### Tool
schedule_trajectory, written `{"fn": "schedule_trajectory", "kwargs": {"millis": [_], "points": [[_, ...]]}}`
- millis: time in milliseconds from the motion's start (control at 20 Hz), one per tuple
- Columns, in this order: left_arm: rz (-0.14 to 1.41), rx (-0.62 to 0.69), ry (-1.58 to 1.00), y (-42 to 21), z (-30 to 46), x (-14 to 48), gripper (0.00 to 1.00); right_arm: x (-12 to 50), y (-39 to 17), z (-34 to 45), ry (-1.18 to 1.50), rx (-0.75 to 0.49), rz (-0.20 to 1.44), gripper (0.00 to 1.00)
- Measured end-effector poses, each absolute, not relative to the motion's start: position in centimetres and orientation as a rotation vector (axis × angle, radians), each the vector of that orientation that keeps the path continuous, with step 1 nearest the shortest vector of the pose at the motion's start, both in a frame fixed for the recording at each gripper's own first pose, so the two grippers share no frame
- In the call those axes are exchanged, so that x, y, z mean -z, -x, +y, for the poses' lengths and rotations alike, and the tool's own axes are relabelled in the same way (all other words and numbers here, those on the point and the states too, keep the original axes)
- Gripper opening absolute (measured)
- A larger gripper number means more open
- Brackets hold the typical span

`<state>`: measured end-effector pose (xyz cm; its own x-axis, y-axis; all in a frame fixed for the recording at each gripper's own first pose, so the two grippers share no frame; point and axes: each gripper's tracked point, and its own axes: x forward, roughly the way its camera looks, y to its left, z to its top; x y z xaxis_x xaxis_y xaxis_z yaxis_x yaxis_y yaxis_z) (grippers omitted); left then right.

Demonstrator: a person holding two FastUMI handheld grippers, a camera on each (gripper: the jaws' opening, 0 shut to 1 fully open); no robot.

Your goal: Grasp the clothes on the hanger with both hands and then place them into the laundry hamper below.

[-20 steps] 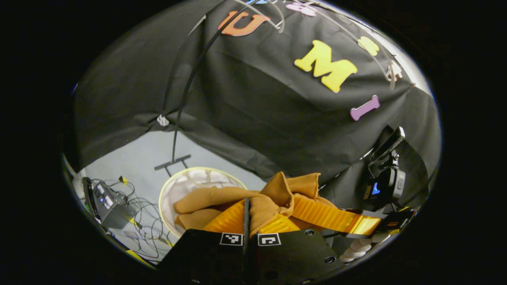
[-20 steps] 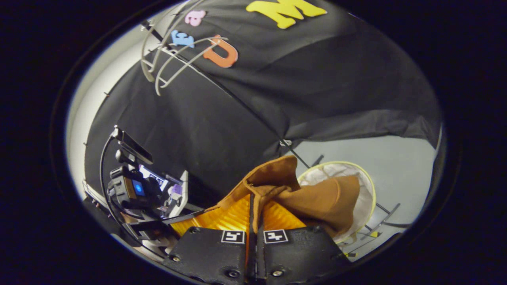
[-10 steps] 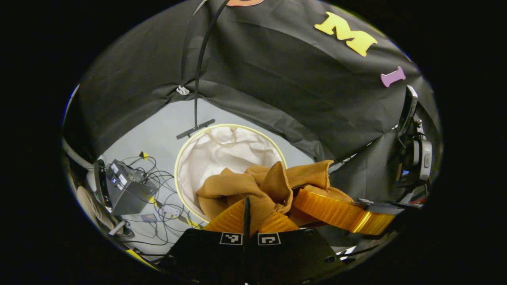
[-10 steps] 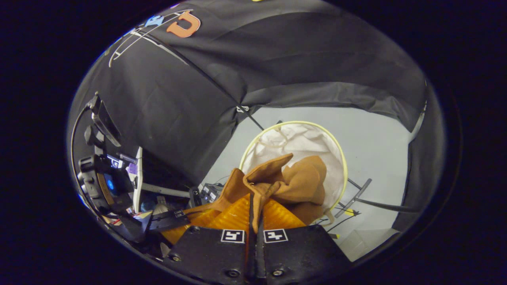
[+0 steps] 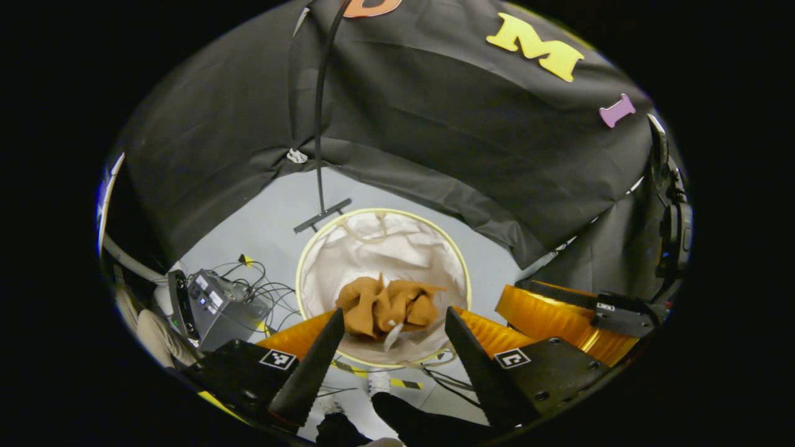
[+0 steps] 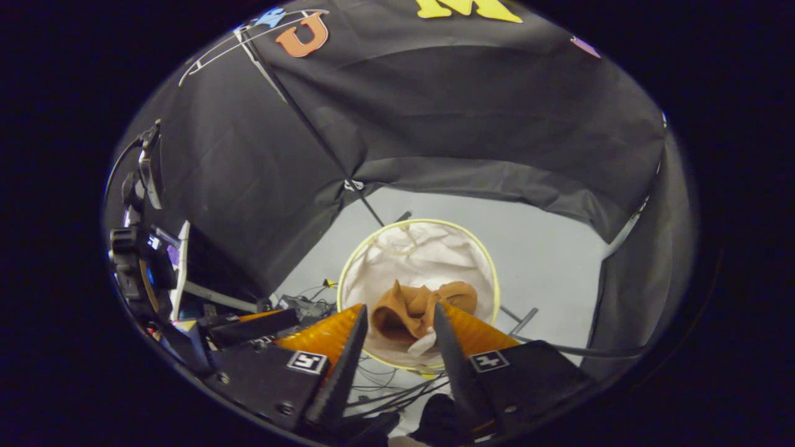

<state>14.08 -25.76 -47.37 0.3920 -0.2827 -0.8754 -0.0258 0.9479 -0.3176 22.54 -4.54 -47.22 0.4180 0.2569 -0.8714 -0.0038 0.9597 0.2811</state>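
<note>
Both grippers hang above the laundry hamper [image 5: 382, 223] with their fingers spread wide and nothing between them. The brown garment [image 5: 388, 304] lies crumpled in the bottom of the hamper, and from the left gripper [image 5: 388, 338] it sits just beyond the fingertips, framed in the gap between the two fingers. The right gripper [image 6: 397, 335] sees the same thing: the clothes [image 6: 416, 310] bunched low inside the white liner, ahead of its parted fingers and clear of them. To my eye the placing is done; the fingers are apart because the cloth has been let go over the opening, and both hands point down so the drop lands inside the yellow rim [image 6: 490, 273] rather than over it.

Off to the right of the left gripper's fingers, the other gripper [image 5: 559, 313] shows in part, cut by the edge. Beyond the hamper stands the thin black stand [image 5: 320, 155], its foot just past the far rim. Left of the fingers sits a grey box with a tangle of cables [image 5: 217, 304]; what it is I cannot tell. A pale scrap lies on the garment's near side, possibly a tag or lining, too small to say. How deep the hamper goes, and whether any cloth trails under the folds, stays hidden. Dark shapes below the fingers may be the person's shoes.
</note>
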Motion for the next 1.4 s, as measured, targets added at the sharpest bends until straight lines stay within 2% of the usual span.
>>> {"fn": "schedule_trajectory", "kwargs": {"millis": [50, 100, 250, 300, 450, 600, 850, 900, 950, 1000, 1050, 1250, 1400], "points": [[1.158, 0.163, 0.3, -14.1, -25.5, 47.1, 1.0, 47.2, -22.4, -4.8, -0.238, -0.158, 1.132, 0.81], [1.15, 0.162, 0.301, -14.1, -25.3, 46.7, 0.97, 46.9, -22.6, -4.7, -0.234, -0.153, 1.122, 0.81], [1.115, 0.157, 0.279, -14.1, -24.1, 45.6, 0.97, 45.5, -22.1, -5.0, -0.21, -0.146, 1.089, 0.81], [1.093, 0.158, 0.267, -14.2, -23.6, 44.8, 1.0, 44.9, -22.0, -5.2, -0.195, -0.145, 1.066, 0.81], [0.996, 0.164, 0.232, -14.9, -21.6, 41.3, 0.97, 41.5, -22.1, -5.5, -0.132, -0.131, 0.961, 0.82], [0.874, 0.185, 0.219, -15.7, -19.7, 35.5, 0.97, 35.6, -21.1, -4.5, -0.104, -0.106, 0.833, 0.82], [0.632, 0.247, 0.178, -14.7, -15.1, 22.8, 1.0, 21.8, -18.1, -4.4, -0.054, -0.046, 0.544, 0.82], [0.571, 0.246, 0.146, -14.2, -13.7, 20.2, 0.97, 19.2, -16.8, -4.0, -0.045, -0.042, 0.498, 0.81], [0.514, 0.241, 0.118, -13.7, -12.5, 17.7, 0.97, 16.2, -15.4, -3.6, -0.041, -0.038, 0.451, 0.85], [0.461, 0.242, 0.093, -12.6, -11.4, 15.9, 0.91, 13.8, -13.6, -3.5, -0.05, -0.033, 0.404, 0.92], [0.401, 0.24, 0.072, -11.5, -10.4, 13.6, 1.0, 11.3, -12.2, -3.3, -0.062, -0.024, 0.361, 1.0], [0.208, 0.212, 0.044, -7.6, -7.4, 4.4, 1.0, 4.2, -6.6, -2.4, -0.094, -0.017, 0.209, 0.99], [0.14, 0.231, 0.073, -5.9, -7.5, 0.5, 1.0, 0.9, -3.6, -2.6, -0.107, -0.018, 0.153, 1.0]]}}
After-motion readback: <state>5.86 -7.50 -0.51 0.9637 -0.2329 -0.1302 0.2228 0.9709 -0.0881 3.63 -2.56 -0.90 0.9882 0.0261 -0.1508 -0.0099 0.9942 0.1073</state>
